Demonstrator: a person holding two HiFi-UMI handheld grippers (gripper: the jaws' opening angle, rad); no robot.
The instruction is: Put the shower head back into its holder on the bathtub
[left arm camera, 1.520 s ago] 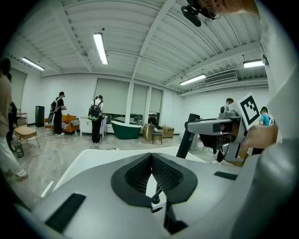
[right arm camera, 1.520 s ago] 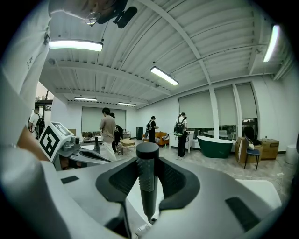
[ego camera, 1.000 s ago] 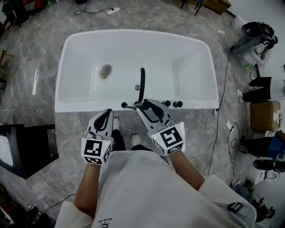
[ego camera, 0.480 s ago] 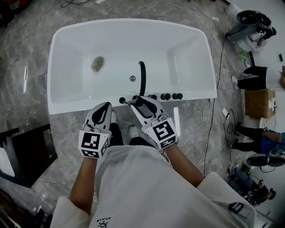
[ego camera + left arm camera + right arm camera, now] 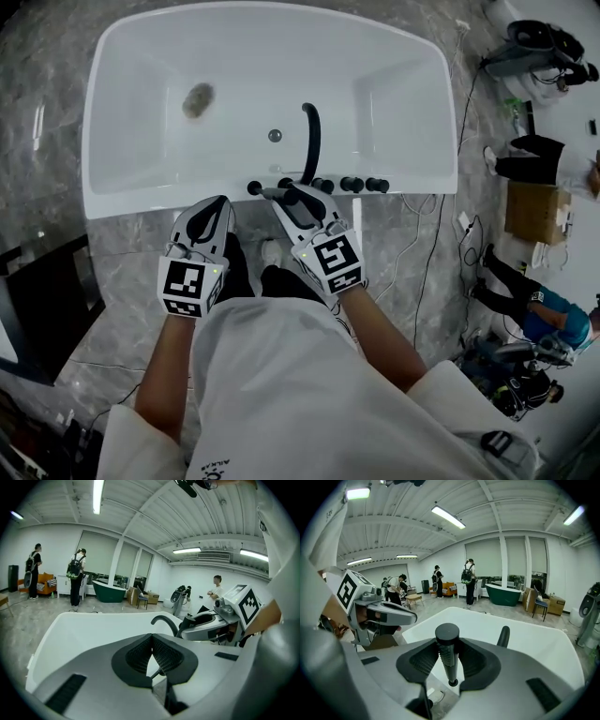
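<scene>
A white bathtub (image 5: 122, 202) fills the top of the head view, with a black curved spout (image 5: 310, 141) and a row of black knobs (image 5: 352, 184) on its near rim. My right gripper (image 5: 286, 199) is shut on the black shower head (image 5: 267, 192), just over that rim left of the knobs. In the right gripper view the shower head (image 5: 447, 656) stands upright between the pads of the right gripper (image 5: 449, 656), round cap on top. My left gripper (image 5: 217, 203) hangs beside it before the rim. The left gripper (image 5: 151, 645) is shut and empty. I cannot make out the holder.
The tub has a drain (image 5: 275, 135) and a brownish patch (image 5: 198, 98) on its floor. Cables, a cardboard box (image 5: 530, 211) and gear lie on the marble floor at right. A dark cabinet (image 5: 42, 295) stands at left. People stand far off (image 5: 468, 581).
Both grippers have sunk and come closer to the tub's near rim. The shower head stays clamped in the right gripper, now level with the knobs.
</scene>
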